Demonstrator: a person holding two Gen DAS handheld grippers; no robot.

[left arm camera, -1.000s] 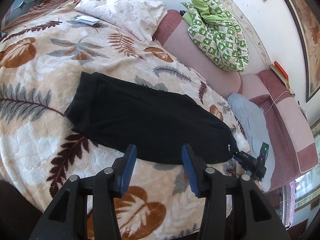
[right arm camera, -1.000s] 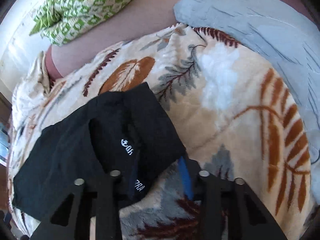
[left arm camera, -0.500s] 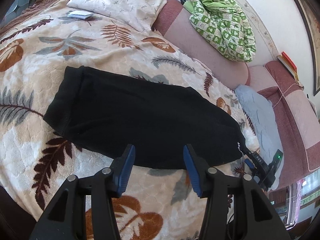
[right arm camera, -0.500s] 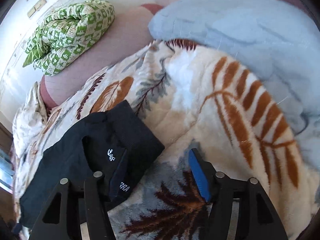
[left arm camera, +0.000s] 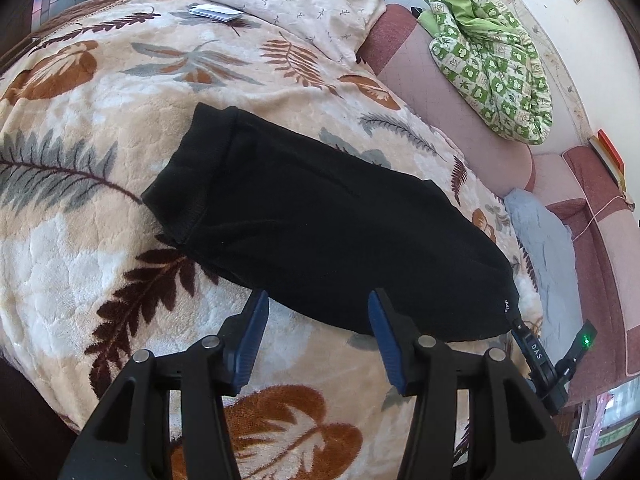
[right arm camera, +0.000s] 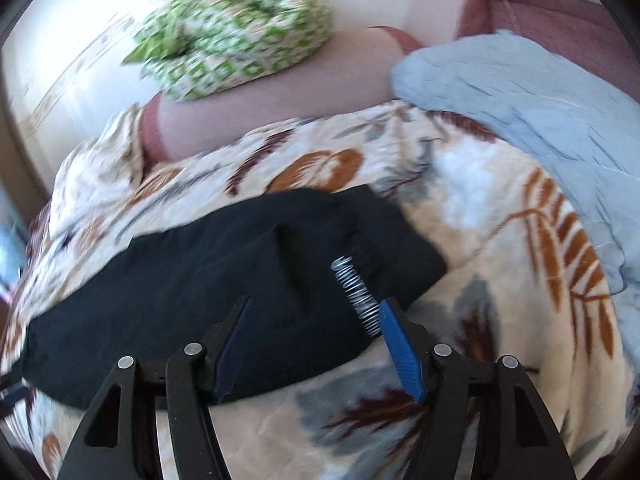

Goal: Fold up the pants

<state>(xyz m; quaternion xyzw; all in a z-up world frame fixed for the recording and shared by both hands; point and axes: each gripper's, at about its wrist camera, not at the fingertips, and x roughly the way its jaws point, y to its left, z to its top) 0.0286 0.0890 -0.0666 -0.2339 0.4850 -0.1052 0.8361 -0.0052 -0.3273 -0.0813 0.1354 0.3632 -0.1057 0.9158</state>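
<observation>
The black pants (left arm camera: 320,220) lie folded lengthwise on a leaf-patterned blanket (left arm camera: 80,240), cuff end to the left. My left gripper (left arm camera: 318,304) hovers open over their near edge, with only that edge between its blue pads. At the pants' right end my right gripper's black finger (left arm camera: 534,350) shows. In the blurred right wrist view the pants (right arm camera: 200,288) lie under my right gripper (right arm camera: 315,306), which is open and not pressing the cloth. A smeared white print (right arm camera: 356,296) shows beside its right pad.
A white pillow (left arm camera: 288,0) and a small booklet (left arm camera: 216,14) lie at the far end of the bed. A green checked quilt (left arm camera: 492,60) sits on a pink bolster (left arm camera: 452,120). Light-blue cloth (left arm camera: 544,264) lies right of the pants.
My right gripper opened, let go of the pants' end and swung left over the pants. My left gripper sank slightly toward the near edge.
</observation>
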